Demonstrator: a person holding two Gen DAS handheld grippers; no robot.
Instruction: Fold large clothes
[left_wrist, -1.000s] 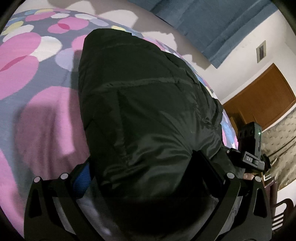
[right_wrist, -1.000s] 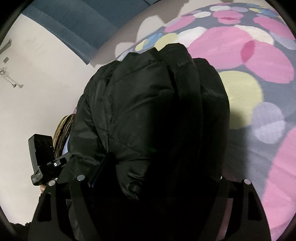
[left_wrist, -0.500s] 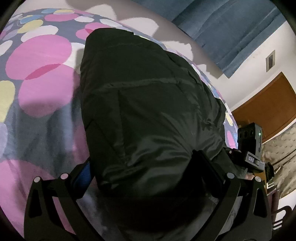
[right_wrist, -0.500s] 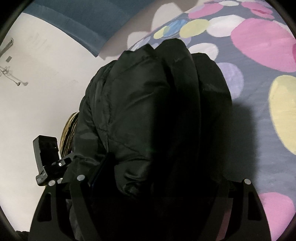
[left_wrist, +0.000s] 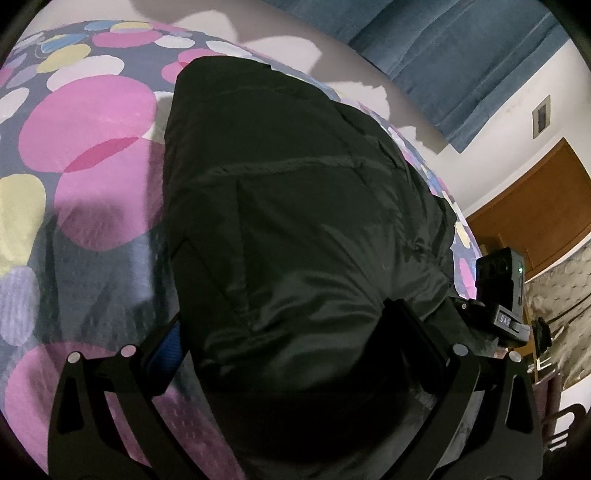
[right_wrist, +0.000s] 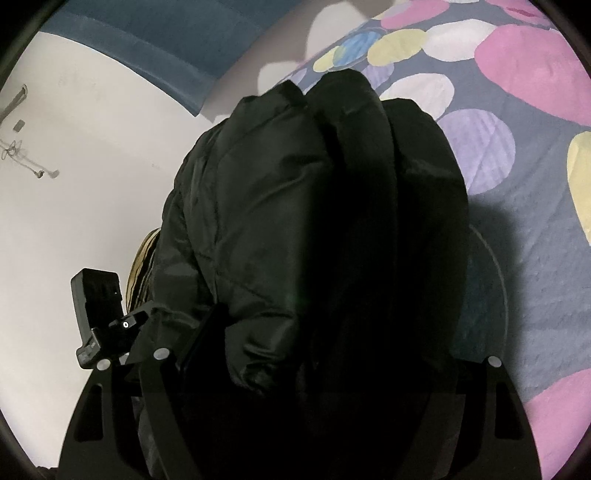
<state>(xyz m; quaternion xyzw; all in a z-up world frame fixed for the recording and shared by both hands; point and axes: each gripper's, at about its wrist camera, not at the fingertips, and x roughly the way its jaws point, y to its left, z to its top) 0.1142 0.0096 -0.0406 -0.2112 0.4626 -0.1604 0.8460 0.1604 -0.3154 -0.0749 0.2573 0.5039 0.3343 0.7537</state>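
Observation:
A black padded jacket (left_wrist: 295, 229) hangs folded in front of both cameras, held up over a bed cover (left_wrist: 88, 155) with pink, yellow and white spots. My left gripper (left_wrist: 288, 347) is shut on the jacket's near edge; its blue-padded fingers (left_wrist: 166, 350) press the thick fabric. My right gripper (right_wrist: 325, 339) is shut on the same jacket (right_wrist: 295, 206), which hangs in several thick layers. The right gripper's body shows in the left wrist view (left_wrist: 502, 299), and the left gripper's body shows in the right wrist view (right_wrist: 99, 317). The fingertips are buried in cloth.
The spotted bed cover (right_wrist: 535, 221) lies below. A blue curtain (left_wrist: 443, 55) hangs on the far wall. A brown wooden door (left_wrist: 535, 214) and a patterned chair (left_wrist: 569, 321) stand at the right. A white wall (right_wrist: 74, 184) fills the left.
Both grippers have carried the jacket across the bed; the spotted cover has slid under it. The grip on the jacket has not changed.

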